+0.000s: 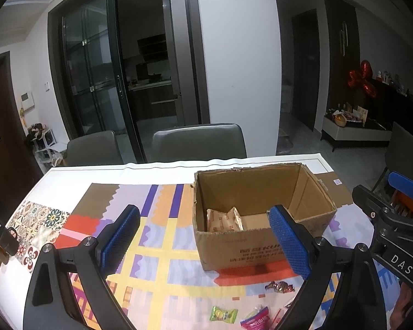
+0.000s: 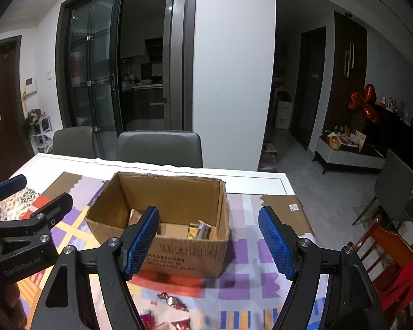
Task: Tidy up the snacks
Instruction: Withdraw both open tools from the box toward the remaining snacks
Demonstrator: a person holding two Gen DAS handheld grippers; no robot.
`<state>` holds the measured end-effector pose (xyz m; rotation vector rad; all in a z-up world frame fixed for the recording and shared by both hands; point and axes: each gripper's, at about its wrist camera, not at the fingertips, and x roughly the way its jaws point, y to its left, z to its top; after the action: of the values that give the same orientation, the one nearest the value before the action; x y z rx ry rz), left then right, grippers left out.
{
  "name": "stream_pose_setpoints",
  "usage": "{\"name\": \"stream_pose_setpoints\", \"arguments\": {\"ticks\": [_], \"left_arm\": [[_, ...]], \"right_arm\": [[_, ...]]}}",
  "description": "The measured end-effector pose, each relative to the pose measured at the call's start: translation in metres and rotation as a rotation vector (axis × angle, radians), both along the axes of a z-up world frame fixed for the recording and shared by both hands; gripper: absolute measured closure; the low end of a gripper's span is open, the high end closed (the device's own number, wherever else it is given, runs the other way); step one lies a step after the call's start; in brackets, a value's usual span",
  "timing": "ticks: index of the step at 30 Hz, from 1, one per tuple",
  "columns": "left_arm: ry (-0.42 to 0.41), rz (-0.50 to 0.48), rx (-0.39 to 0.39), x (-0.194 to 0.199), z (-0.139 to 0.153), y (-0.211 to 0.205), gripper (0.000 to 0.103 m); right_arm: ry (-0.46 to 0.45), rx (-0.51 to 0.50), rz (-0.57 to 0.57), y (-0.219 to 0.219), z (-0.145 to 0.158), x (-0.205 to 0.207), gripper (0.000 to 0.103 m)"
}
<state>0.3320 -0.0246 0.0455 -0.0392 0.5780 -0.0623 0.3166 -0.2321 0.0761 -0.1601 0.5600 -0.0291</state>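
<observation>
An open cardboard box [image 1: 228,250] [image 2: 179,253] stands on the patterned tablecloth. Inside it lie an orange-and-white snack packet [image 1: 224,220] and a yellow-green packet [image 2: 199,231]. My left gripper [image 1: 203,236] is open and empty, held above the cloth in front of the box's left part. My right gripper [image 2: 209,239] is open and empty, held in front of the box's near wall. Loose snacks lie on the cloth before the box: a brown foil candy [image 1: 279,286] [image 2: 173,301], a green candy [image 1: 224,315], a pink packet [image 1: 257,320] and red wrappers [image 2: 180,324].
Two grey chairs [image 1: 198,141] [image 1: 92,148] stand at the table's far edge. A dark mug [image 1: 7,240] sits at the table's left. The right gripper's body [image 1: 393,220] is right of the box. A wooden chair with red cloth [image 2: 391,261] stands right of the table.
</observation>
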Motion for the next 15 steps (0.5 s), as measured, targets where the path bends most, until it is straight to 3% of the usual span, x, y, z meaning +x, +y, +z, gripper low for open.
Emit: {"name": "stream_pose_setpoints", "arguments": {"ticks": [15], "left_arm": [[0.004, -0.008, 0.006, -0.035, -0.006, 0.003, 0.007]], "right_arm": [[0.003, -0.008, 0.004, 0.001, -0.004, -0.028, 0.028]]}}
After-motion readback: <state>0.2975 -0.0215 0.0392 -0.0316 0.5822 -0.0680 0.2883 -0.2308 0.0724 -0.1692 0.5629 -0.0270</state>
